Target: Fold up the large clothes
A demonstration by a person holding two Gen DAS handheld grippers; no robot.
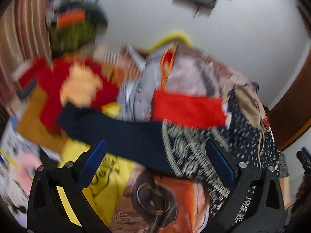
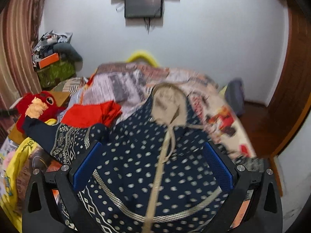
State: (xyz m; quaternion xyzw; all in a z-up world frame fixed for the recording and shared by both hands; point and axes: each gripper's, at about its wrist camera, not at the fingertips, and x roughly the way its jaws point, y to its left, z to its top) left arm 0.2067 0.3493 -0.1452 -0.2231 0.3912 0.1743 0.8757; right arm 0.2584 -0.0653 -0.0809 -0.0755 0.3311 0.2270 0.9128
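Both tongs, left [image 1: 155, 167] and right [image 2: 152, 167], spread wide, gripping nothing, poised over navy dotted garment [image 2: 136, 155] for grasping.

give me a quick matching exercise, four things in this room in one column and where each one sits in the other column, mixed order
Things:
1. red plush toy
2. orange box
3. dark screen
4. navy dotted garment

Places:
A. mounted on the wall
B. spread right in front of the right tongs
C. on the green box by the curtain
D. at the left edge of the bed, beside the red cloth

Pairs: 1-D, 2-C, 3-A, 4-B
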